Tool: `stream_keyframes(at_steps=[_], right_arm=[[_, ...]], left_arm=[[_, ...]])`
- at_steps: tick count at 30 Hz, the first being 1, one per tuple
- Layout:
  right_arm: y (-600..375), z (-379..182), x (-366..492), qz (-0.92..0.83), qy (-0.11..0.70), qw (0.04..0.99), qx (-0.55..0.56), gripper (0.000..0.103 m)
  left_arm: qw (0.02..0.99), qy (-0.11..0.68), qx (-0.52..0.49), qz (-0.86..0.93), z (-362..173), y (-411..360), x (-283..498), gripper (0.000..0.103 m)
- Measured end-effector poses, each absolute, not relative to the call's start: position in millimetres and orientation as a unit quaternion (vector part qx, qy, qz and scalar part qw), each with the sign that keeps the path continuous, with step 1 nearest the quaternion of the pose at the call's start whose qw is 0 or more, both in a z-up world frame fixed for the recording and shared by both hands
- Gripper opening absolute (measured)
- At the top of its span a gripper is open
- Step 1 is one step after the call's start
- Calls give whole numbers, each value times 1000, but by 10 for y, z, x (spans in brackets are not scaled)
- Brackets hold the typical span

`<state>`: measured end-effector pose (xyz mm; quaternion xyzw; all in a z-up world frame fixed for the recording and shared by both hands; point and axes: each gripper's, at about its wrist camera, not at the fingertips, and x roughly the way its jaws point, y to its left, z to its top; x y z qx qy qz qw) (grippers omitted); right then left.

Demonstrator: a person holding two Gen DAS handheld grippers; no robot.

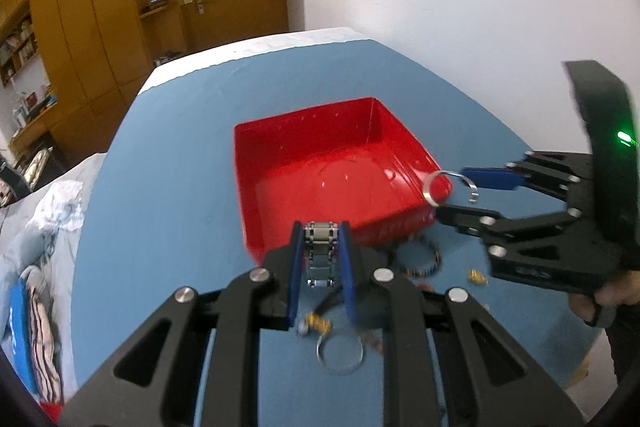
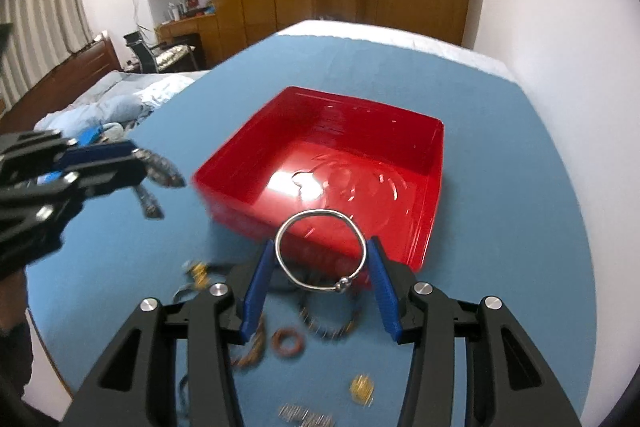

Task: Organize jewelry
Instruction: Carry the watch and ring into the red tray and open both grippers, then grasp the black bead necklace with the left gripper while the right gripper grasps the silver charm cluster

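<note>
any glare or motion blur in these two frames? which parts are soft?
Left wrist: white glare on the red tray floor; loose jewelry under the left claw is smeared, link bracelet sharp. Right wrist: brighter glare patch in the tray; left claw and table pieces blurred, silver bangle crisp. Both have fisheye bending.

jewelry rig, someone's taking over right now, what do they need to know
Left gripper: shut on a steel link bracelet, near the front edge of the red tray.
Right gripper: shut on a thin silver bangle, at the tray's near corner.
Done: nothing visible in the tray yet.
Left: drop both pieces in, then collect what lies on the blue table: beaded bracelet, silver ring, brown ring, gold bits.
</note>
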<state>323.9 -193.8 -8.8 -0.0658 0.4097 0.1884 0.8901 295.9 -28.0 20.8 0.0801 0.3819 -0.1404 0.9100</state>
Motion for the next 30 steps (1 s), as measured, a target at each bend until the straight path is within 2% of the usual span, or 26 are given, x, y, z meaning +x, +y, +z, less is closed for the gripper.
stream_keyframes(at_steps=[4,9,17,20,22,24,28,30], right_arm=[[-1905,-317,3778,178,442,877,-62,48],[-1822,-677,4213,163,478,860,-73,48],[-1741,-896,4348,158,498,848,-94,48],[-1703,-916,4361,155,496,847,-107,53],[-1684,-920,4348,153,496,847,-110,55],[-1698,-902,4333,150,494,849,-112,56],[-1817,-703,4199,148,477,861,-96,56],[-1938,-530,4016,144,461,871,-86,56]], left_arm=[[905,392,83,-143,74,-395,3441,16],[883,440,71,-147,-360,-465,3991,16],[863,477,73,-148,-782,-529,4245,17],[864,476,74,-145,-804,-515,4308,18],[864,477,73,-145,-805,-492,4341,26],[867,471,76,-142,-780,-509,4346,48],[874,457,77,-145,-612,-493,4201,52],[882,442,76,-144,-444,-440,4011,58]])
